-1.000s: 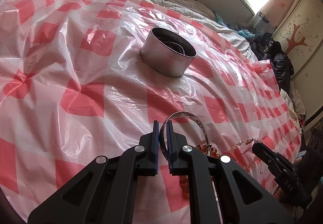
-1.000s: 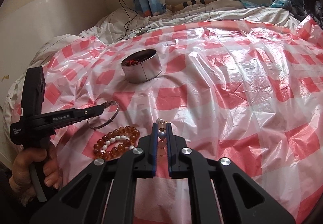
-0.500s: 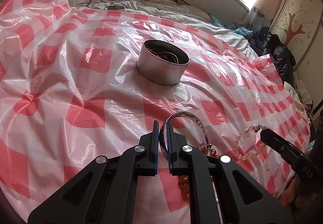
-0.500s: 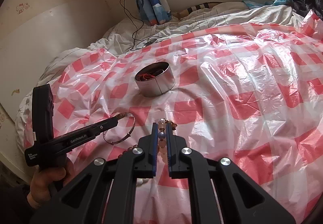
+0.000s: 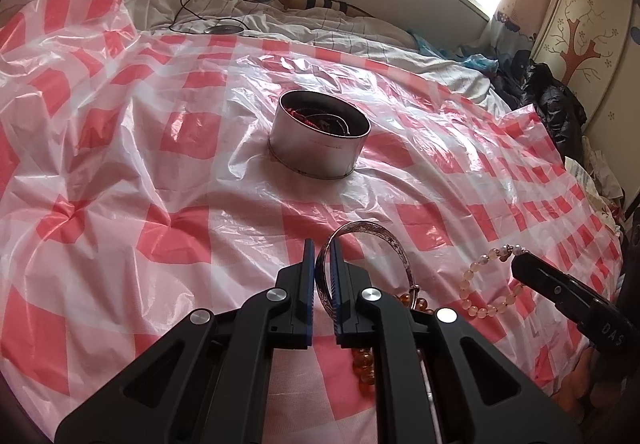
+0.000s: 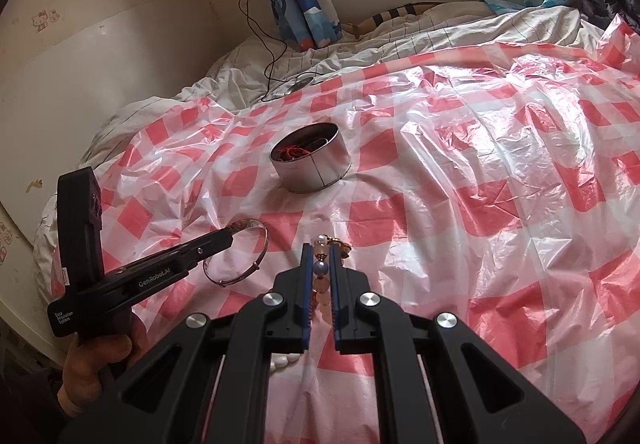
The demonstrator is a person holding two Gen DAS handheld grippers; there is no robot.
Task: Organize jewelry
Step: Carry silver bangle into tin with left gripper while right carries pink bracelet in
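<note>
I find the left hand-held gripper (image 5: pixel 322 256) closed on the silver bangle (image 5: pixel 366 234), its fingers pinching the band's near arc while the rest of the hoop stands out ahead, lifted off the checked plastic sheet (image 5: pixel 120 171) that covers the bed. The bangle is a stiff metal ring: I judge it light, rigid and slick, so a pinch across the band's flat width, as now, is the sound hold; a grip on the edge could let it swivel.

Ahead, near the middle of the sheet, stands the round tin (image 5: pixel 318 139), open-topped, with red cord and other pieces already inside. I take it to be the destination.

Below the bangle, an amber bead bracelet (image 5: pixel 364 368) lies on the sheet by the near edge of the bed, partly hidden behind the left fingers.

To the right, the right hand-held gripper (image 6: pixel 320 264) is closed on the pale bead bracelet (image 5: pixel 486 284), holding one or two beads while the loop hangs free. I judge this piece limp and likely to swing; the beads are round and smooth, so the hold could slip, and the string may be fragile. It is best lowered over the tin's mouth before release.
</note>
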